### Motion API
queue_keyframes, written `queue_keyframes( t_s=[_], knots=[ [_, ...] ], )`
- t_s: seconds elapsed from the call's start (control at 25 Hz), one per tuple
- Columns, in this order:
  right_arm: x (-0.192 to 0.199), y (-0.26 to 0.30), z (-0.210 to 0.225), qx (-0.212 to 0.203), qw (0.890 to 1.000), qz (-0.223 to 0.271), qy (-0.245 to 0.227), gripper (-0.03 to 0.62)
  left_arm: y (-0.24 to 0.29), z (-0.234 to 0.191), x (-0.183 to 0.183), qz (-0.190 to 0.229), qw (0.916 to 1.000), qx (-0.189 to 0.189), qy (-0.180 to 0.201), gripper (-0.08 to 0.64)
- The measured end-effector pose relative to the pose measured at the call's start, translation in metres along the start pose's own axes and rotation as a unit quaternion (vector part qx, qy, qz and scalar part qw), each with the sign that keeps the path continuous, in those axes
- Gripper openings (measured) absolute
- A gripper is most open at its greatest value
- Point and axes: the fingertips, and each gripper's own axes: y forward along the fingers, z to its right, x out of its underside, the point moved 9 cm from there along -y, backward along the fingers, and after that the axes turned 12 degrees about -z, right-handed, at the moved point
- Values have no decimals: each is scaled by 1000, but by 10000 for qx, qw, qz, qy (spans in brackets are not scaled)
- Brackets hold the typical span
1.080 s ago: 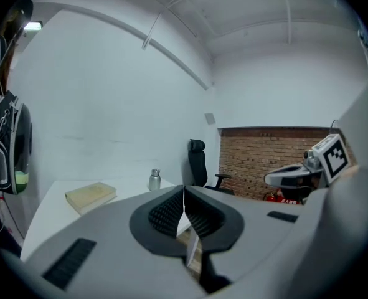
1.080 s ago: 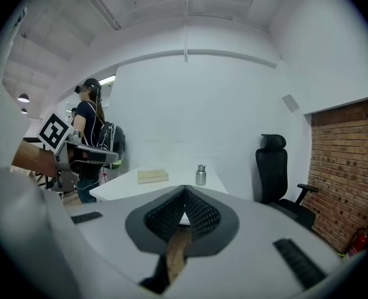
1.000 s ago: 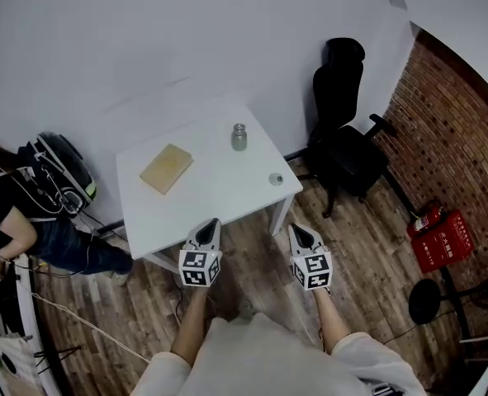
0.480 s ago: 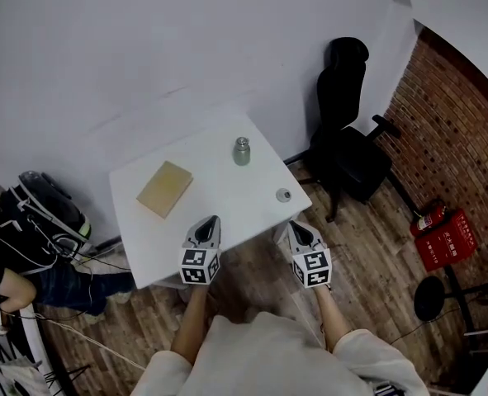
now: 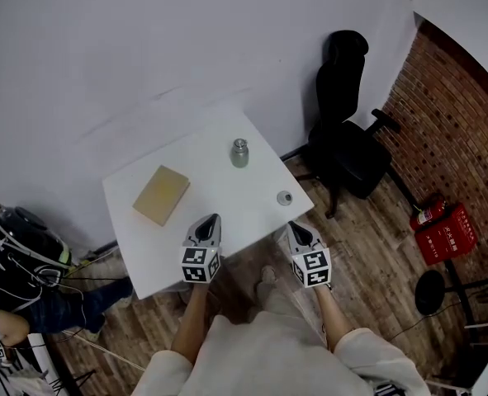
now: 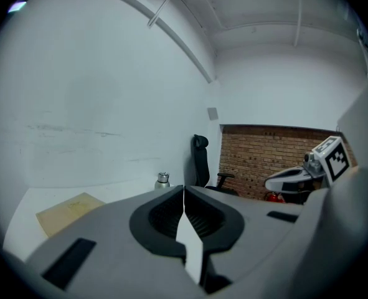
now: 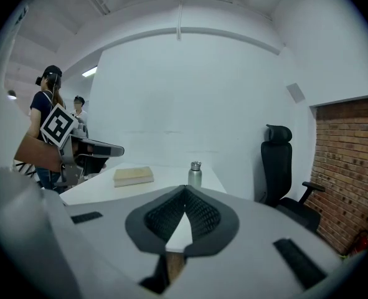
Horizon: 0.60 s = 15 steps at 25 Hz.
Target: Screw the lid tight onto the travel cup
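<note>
A small steel travel cup point(image 5: 239, 153) stands upright toward the far side of the white table point(image 5: 219, 213). Its round lid point(image 5: 285, 197) lies apart from it near the table's right front corner. My left gripper point(image 5: 210, 220) is shut and empty over the table's front edge. My right gripper point(image 5: 296, 228), also shut and empty, hangs just off the front right corner, short of the lid. In the left gripper view the cup point(image 6: 163, 180) shows beyond the shut jaws point(image 6: 184, 189). The right gripper view has the cup point(image 7: 195, 174) straight ahead of its shut jaws point(image 7: 185, 190); the lid is hidden in both.
A tan wooden block point(image 5: 162, 195) lies on the table's left half. A black office chair point(image 5: 348, 134) stands right of the table by a brick wall, with red fire gear point(image 5: 440, 233) on the floor. A seated person point(image 5: 16, 262) and cables are at the left.
The table has come closer in the head view: both grippers have moved forward from over the floor to the table's front edge. Both stay shut.
</note>
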Motion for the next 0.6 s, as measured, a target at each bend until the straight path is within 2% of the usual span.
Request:
queue_keyframes(
  t_s=[0.36,0.6],
  knots=[
    [-14,40,24,-124,9999,-5,15,-2,36,-16,-16,-18,9999,-106,-65,9],
    [-36,88,45,-345,9994,16,19,-2,71,-36,-34,-99,9995,-257,-129,9]
  ],
)
